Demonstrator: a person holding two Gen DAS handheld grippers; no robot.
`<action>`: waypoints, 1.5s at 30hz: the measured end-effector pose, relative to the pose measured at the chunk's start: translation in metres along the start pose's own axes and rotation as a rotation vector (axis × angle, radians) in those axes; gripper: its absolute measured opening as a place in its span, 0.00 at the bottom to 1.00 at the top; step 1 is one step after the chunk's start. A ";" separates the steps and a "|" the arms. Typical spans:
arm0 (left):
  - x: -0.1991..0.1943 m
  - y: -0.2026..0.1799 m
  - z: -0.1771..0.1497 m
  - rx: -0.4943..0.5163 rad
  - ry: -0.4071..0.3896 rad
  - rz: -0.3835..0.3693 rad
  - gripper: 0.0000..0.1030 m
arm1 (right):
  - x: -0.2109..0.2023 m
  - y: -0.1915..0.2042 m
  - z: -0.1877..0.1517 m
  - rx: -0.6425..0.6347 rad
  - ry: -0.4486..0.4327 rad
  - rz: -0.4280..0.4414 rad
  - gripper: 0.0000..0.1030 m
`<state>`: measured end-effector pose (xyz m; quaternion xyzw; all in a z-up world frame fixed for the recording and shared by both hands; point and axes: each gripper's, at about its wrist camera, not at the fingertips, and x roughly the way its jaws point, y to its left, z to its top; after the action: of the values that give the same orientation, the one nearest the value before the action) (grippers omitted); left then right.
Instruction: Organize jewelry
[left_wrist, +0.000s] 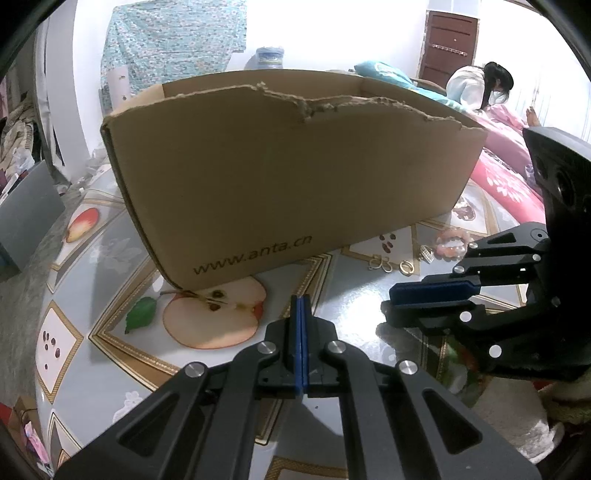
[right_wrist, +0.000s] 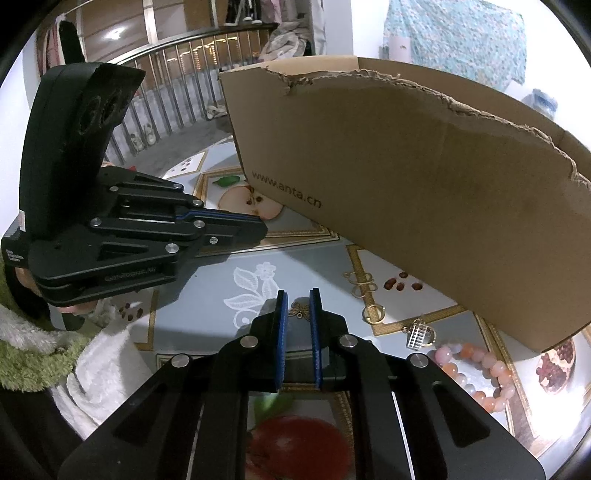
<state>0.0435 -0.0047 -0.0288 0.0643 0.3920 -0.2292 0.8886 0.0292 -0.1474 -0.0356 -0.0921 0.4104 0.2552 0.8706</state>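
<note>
The right gripper (right_wrist: 298, 295) is seen with its blue pads narrowed to a slim gap, and a small bronze flower-shaped charm (right_wrist: 300, 310) lies right at the tips, just inside that gap; whether the pads are actually pressed on it cannot be told. For a clean pick, the tips are best kept low on the surface (right_wrist: 207, 295) and centred over the charm, so both pads meet it evenly and it is not flicked away.

Further out, ahead and to the right of the tips, a gold double-loop clasp (right_wrist: 360, 283) is spotted, then a gold ring (right_wrist: 373, 314), then a silver ring (right_wrist: 419, 336), and nearest the right edge a pink beaded bracelet (right_wrist: 476, 373). Behind them all stands the cardboard box (right_wrist: 424, 192), its torn rim well above the gripper, judged the likely drop place.

The left gripper (left_wrist: 300, 301) is held fully closed and empty, off to the left of the jewellery.
</note>
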 end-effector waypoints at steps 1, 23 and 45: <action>0.000 0.000 0.000 0.000 0.001 0.000 0.00 | -0.001 0.000 0.000 0.001 -0.001 0.001 0.09; 0.023 -0.047 0.024 0.151 0.004 -0.107 0.22 | -0.059 -0.030 -0.015 0.155 -0.102 -0.068 0.09; 0.045 -0.068 0.035 0.265 0.038 -0.058 0.10 | -0.075 -0.043 -0.032 0.204 -0.156 -0.049 0.09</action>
<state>0.0619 -0.0912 -0.0331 0.1742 0.3765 -0.3034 0.8578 -0.0098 -0.2239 -0.0011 0.0072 0.3630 0.1972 0.9107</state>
